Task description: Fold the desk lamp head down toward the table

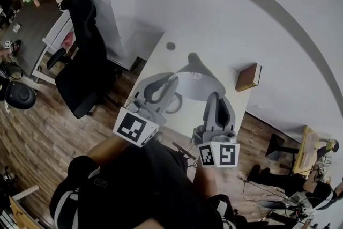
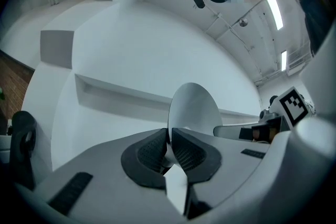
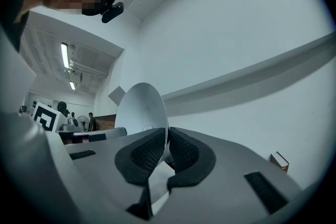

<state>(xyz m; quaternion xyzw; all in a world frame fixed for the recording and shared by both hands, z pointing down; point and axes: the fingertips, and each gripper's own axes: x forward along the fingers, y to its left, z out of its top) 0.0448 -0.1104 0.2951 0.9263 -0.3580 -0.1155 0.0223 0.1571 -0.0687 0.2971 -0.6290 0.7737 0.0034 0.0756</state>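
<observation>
The white desk lamp stands on the white table (image 1: 161,56), its cone-shaped head (image 1: 197,73) between my two grippers. My left gripper (image 1: 170,79) is shut on the left rim of the shade. My right gripper (image 1: 214,95) is shut on the rim's near right side. In the left gripper view the thin shade edge (image 2: 191,110) runs straight between the pads of the left gripper (image 2: 169,147). The right gripper view shows the shade (image 3: 139,110) pinched the same way by the right gripper (image 3: 168,147). The lamp's arm and base are hidden below the shade and grippers.
A brown book (image 1: 248,77) lies at the table's right edge, also seen in the right gripper view as the book (image 3: 279,161). A small dark spot (image 1: 170,46) marks the far tabletop. A black office chair (image 1: 86,69) stands left of the table on the wooden floor.
</observation>
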